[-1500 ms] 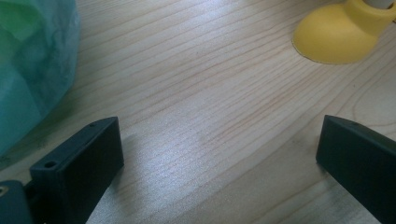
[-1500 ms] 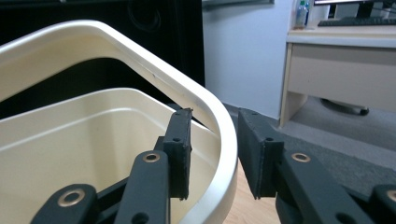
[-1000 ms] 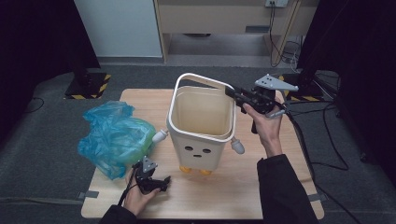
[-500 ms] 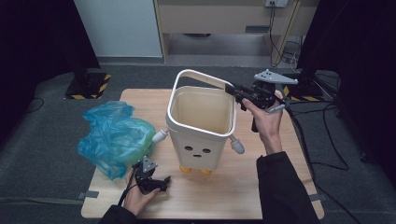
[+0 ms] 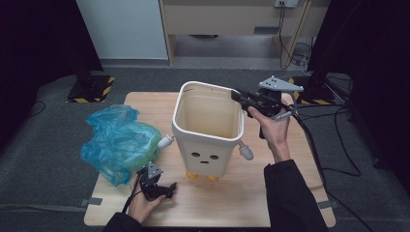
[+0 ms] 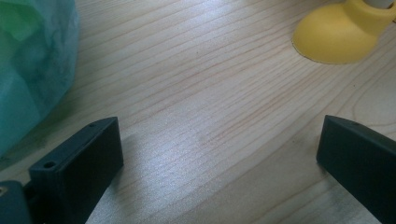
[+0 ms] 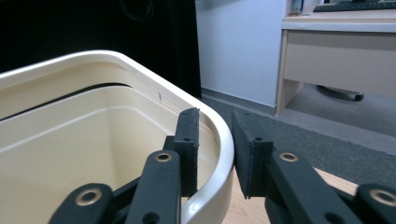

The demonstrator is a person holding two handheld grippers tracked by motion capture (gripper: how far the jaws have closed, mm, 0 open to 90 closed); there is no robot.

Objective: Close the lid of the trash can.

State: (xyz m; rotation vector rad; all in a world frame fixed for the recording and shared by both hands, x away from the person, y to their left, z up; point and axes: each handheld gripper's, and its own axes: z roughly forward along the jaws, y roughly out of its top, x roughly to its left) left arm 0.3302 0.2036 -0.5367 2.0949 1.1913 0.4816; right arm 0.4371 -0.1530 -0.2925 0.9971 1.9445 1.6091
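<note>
Table (image 5: 290,193) carries a cream bin (image 5: 209,129) mid-top, its base hidden behind its front; blue bag (image 5: 118,142) left. Right gripper (image 7: 214,140) fingers straddle the bin's rim, contact unclear. Left gripper (image 6: 219,149), fingers spread, rests near the bag.

On the table (image 5: 290,193), a bag (image 5: 118,142) lies left of the bin (image 5: 208,128).
</note>
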